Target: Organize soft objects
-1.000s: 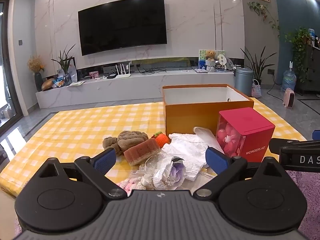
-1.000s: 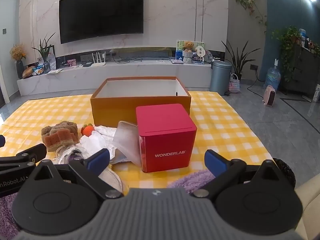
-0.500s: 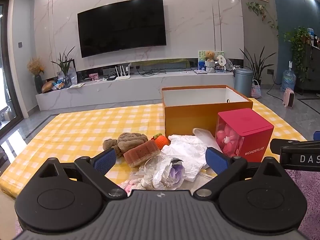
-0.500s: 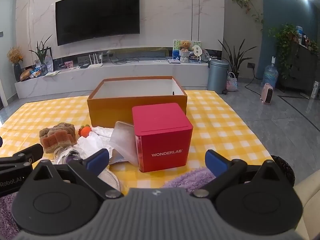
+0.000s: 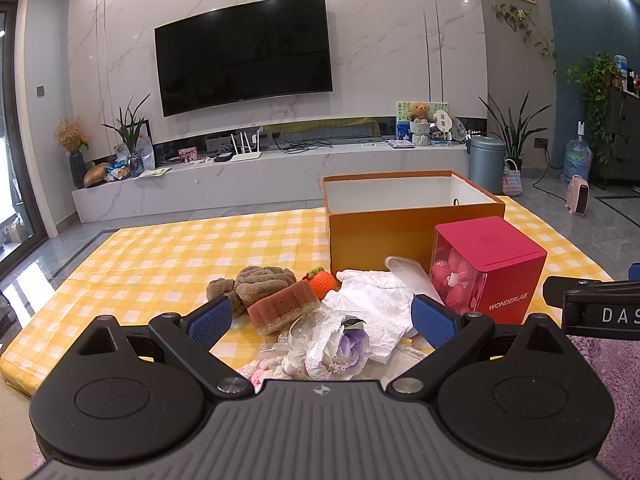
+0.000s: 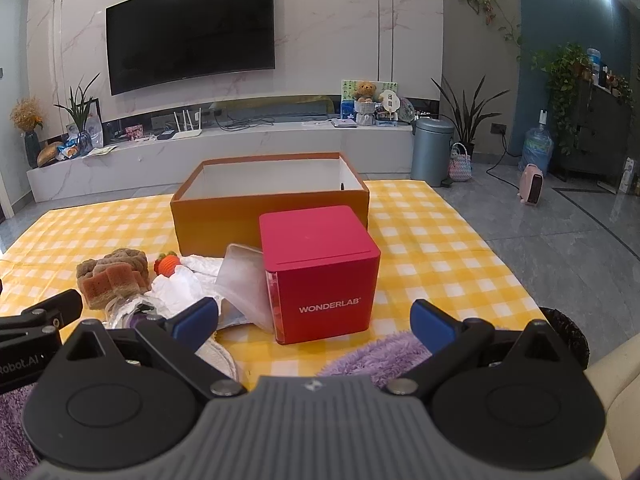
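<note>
Both sets of fingers stand spread and empty: left gripper above the pile, right gripper facing the red box. The soft objects, namely sponge, brown plush, crocheted carrot and white cloth, lie tangled with crinkled plastic wrap on the checked worktop, before the open orange box. Risk: a grasp may snag neighbouring items and drag them along.

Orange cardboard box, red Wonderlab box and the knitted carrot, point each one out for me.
orange cardboard box (image 6: pixel 256 220), right wrist view, front wall.
red Wonderlab box (image 6: pixel 328 304), right wrist view, front face by the lettering.
knitted carrot (image 5: pixel 322 282), left wrist view, orange body.
</note>
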The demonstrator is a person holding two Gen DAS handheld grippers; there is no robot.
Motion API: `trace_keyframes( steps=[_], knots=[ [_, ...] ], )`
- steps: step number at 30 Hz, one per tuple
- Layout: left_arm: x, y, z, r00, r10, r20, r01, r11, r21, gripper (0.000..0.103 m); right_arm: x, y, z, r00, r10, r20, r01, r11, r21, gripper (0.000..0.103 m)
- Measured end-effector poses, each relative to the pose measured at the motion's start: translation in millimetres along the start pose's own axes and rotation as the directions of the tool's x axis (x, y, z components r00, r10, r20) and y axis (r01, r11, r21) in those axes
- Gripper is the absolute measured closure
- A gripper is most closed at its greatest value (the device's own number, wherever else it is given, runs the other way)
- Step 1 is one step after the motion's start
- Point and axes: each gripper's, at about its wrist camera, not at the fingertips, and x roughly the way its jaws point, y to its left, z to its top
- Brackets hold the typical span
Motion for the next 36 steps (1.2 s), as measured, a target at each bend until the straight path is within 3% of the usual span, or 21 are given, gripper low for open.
trace_keyframes(
  steps=[36],
  knots=[
    [1.5, -0.1, -4.2, 1.000, -0.004, -0.013, 0.004, 1.000, -0.007, 0.000, 4.2, -0.2, -1.8, 1.000, 0.005, -0.018, -0.005, 1.000, 0.001, 0.003]
  ],
)
